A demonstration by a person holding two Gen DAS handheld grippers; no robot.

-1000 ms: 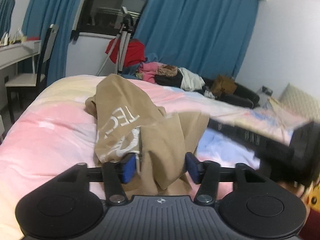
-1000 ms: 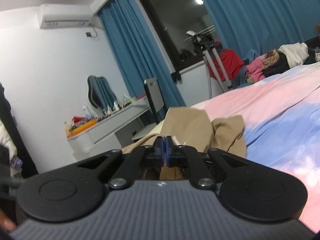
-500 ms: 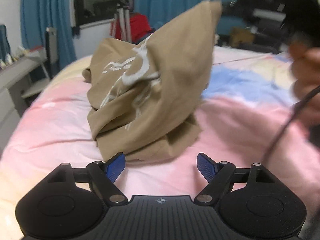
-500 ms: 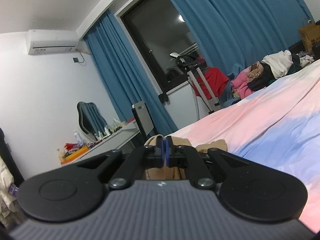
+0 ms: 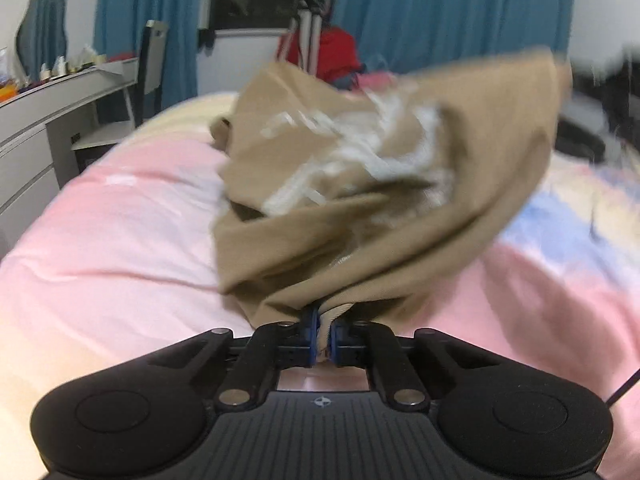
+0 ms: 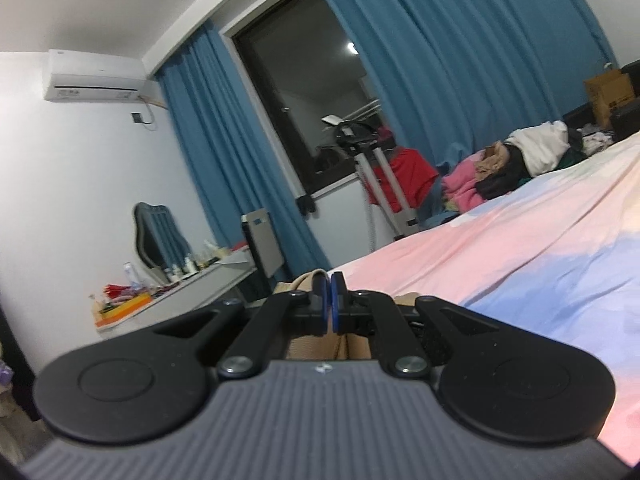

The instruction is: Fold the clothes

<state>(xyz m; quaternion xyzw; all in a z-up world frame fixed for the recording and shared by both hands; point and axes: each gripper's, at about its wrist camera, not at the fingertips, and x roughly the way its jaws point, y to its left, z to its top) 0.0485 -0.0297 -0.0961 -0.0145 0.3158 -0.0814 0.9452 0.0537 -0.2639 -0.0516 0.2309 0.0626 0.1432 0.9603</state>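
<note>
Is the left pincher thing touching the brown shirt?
Touching. In the left wrist view the left gripper has its blue fingertips closed on a bunched edge of the brown shirt, with cloth squeezed between them.

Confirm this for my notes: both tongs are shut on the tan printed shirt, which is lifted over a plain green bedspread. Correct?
Not quite. The bedspread is pink with blue patches, not plain green, as the left wrist view shows. The rest holds: the left tongs and right tongs are shut on the tan printed shirt.
</note>
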